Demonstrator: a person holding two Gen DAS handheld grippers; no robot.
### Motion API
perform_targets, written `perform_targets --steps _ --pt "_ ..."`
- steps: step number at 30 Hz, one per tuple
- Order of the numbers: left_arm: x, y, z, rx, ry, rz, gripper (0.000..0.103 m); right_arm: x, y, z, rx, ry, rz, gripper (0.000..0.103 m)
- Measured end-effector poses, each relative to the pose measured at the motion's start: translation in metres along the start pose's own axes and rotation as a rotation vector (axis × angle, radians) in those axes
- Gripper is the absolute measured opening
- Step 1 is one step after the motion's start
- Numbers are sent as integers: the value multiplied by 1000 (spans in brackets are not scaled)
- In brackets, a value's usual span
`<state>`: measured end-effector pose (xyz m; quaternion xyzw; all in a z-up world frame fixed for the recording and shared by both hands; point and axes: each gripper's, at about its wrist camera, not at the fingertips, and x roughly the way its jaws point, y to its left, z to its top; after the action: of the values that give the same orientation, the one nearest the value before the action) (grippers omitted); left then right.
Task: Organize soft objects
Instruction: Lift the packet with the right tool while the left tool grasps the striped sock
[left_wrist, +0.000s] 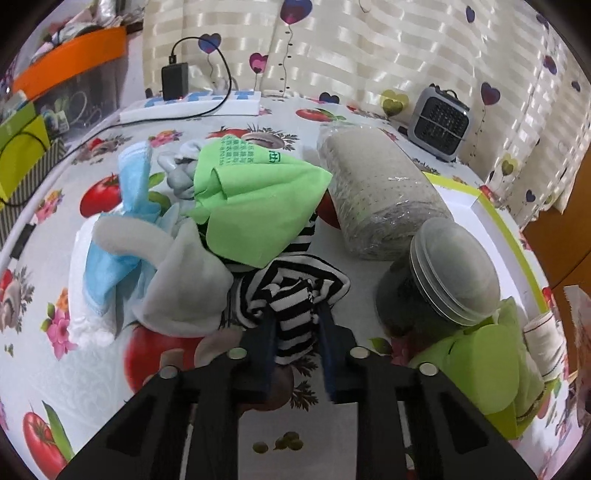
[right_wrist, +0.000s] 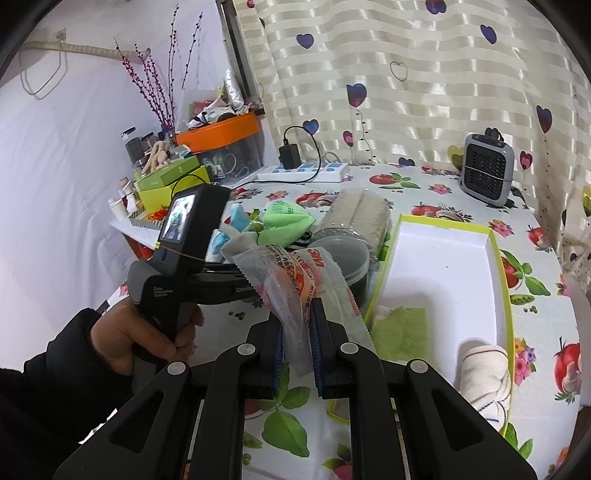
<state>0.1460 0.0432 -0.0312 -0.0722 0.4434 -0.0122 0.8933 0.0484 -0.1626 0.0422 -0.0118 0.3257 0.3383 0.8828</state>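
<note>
- Black claws fill the near edge of both wrist views: the left claw pinches a fold of black-and-white striped cloth, and the right claw is pressed onto a clear plastic packet with orange print, held up above the bench.
- Spread over the bench is a white cloth printed with tomatoes and flowers.
- On the right sits a shallow white box with a lime-green rim; a pale green cloth lies in its near left corner and a rolled white sock at its near right edge.
- Left of the box lies a wrapped beige roll, with a lidded plastic jar just near of it.
- Farther left, the soft pile heaps together: a bright green cloth on top of the striped one, grey fabric beside it, and a light blue mask at the far left.
- At the far right stands a small grey heater.
</note>
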Motion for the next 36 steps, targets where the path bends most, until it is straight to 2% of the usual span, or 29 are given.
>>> perform_targets --steps 6,19,36 --pt "-14 7 -8 -37 -29 -36 13 -6 -3 -2 13 -8 -8 14" --pt "-75 10 -31 -63 -117 -80 13 -17 -10 -5 50 -29 -17 14" --pt "-119 -31 -30 19 -190 -160 13 -28 -24 -10 89 -44 -63 14"
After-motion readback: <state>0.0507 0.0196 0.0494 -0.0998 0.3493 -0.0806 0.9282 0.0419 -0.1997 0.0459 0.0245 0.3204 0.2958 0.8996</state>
